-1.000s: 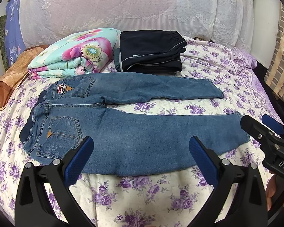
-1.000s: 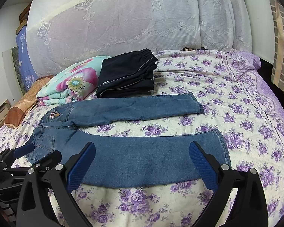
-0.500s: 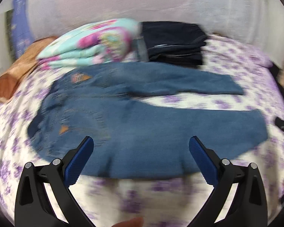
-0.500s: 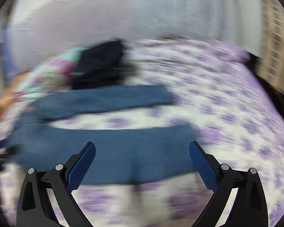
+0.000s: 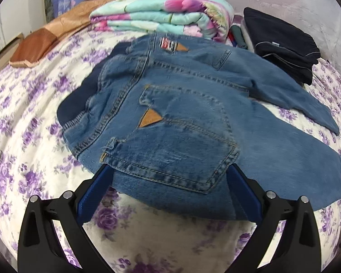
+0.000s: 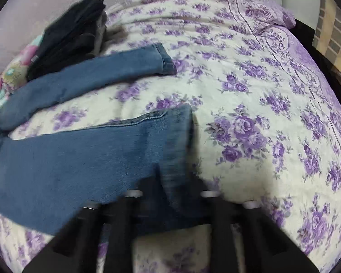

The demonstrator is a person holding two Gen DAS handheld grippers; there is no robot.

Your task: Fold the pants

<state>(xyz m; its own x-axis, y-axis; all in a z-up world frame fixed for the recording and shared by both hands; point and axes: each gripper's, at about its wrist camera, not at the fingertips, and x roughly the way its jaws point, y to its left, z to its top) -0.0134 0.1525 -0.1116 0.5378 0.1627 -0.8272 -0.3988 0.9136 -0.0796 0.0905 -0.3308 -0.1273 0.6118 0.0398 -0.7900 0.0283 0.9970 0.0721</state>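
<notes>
Jeans (image 5: 188,113) lie flat across the bed (image 6: 250,91). We have dropped in from hovering: left gripper (image 5: 169,187) gapes around the near hip, right gripper (image 6: 170,191) narrows on the near hem, readying the fold.

jeans (image 5: 193,122): 1 | floral blanket (image 5: 166,13): 1 | dark folded garments (image 5: 282,43): 1 stack | hand-held grippers: 2
</notes>
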